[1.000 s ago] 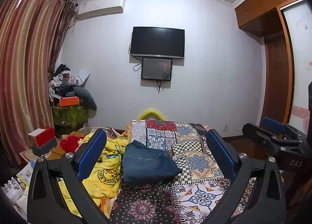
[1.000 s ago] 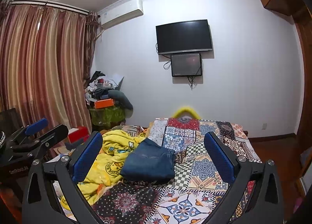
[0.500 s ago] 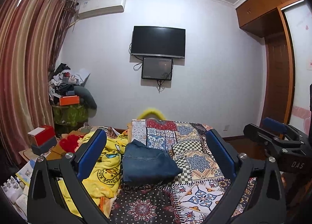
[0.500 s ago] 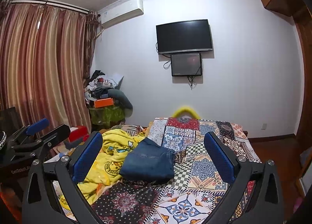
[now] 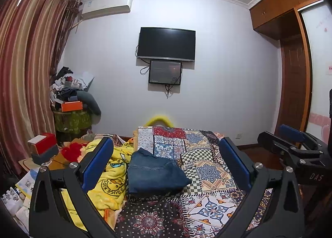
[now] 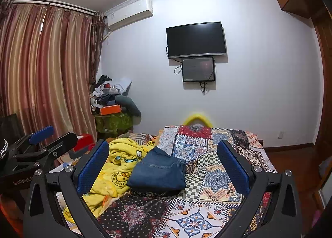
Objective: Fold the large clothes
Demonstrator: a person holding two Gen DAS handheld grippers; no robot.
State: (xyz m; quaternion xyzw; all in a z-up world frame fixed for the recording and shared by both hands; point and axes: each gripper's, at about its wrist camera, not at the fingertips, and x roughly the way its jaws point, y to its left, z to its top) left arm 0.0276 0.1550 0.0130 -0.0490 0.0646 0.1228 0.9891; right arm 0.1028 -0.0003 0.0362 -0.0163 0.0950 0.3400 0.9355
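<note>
Left wrist view: both tongs (image 5: 166,165) (image 6: 162,165) hang open and empty above folded jeans (image 5: 153,173) that a careless snag could unfold.

The folded jeans (image 5: 154,172) lie on the patchwork bedspread (image 5: 209,173), with the rumpled blanket (image 5: 113,177) touching them on their left. Beyond the foot of the bed a television (image 5: 166,44) hangs on the wall above a smaller screen (image 5: 165,72). A heaped stand (image 5: 71,101) sits in the left corner beside the curtain (image 5: 22,76).
</note>
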